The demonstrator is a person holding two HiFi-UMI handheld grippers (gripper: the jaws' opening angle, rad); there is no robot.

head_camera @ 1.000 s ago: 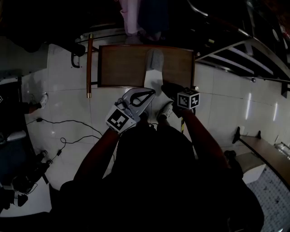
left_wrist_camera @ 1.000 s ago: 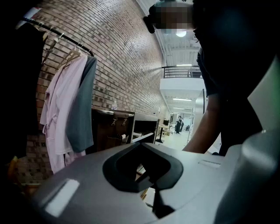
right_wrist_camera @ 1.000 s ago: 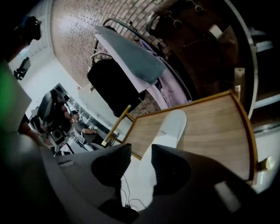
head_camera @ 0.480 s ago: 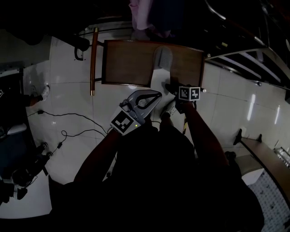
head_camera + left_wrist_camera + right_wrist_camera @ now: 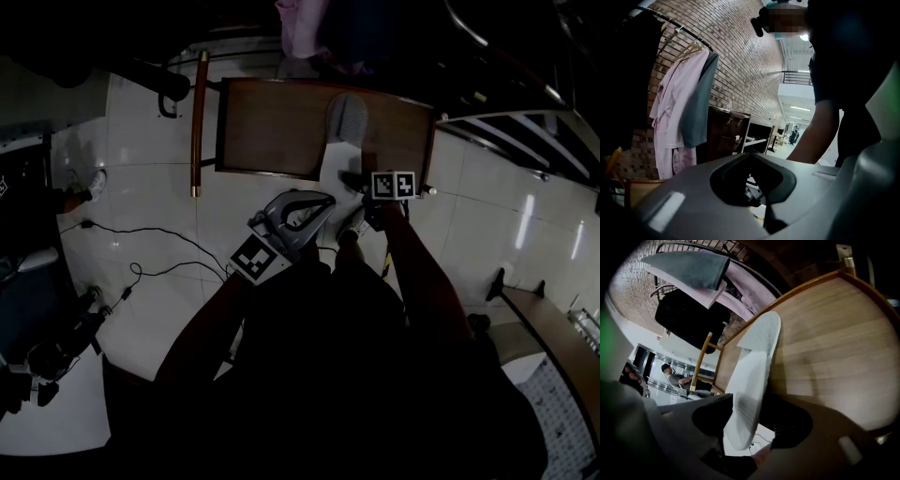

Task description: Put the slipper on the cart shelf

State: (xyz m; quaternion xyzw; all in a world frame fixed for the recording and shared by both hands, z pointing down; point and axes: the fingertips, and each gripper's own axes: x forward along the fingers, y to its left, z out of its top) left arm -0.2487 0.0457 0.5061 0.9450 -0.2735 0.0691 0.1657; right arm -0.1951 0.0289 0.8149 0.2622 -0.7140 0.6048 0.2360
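From above, the slipper [image 5: 343, 129] lies on the cart shelf [image 5: 272, 141], toe pointing away from the right gripper [image 5: 353, 179] and heel just ahead of its tips at the shelf's near edge, so the placing looks all but done. The left gripper [image 5: 322, 200] hangs off to the side and short of the shelf, well clear of the slipper. Now along the left gripper [image 5: 751, 159]: its jaws are pressed together at the tips, nothing between them, and no slipper ahead of it, only hanging clothes and a brick wall. On to the right gripper [image 5: 752, 420]: its jaws stand spread, the slipper [image 5: 754, 376] running straight out from between them, heel in the gap and overhanging the wooden shelf [image 5: 834, 343], sole resting flat on the boards further out. I see no pinch on the heel. By my reckoning what's left is to draw that gripper back off the heel, and maybe push the slipper further in so it cannot tip off.
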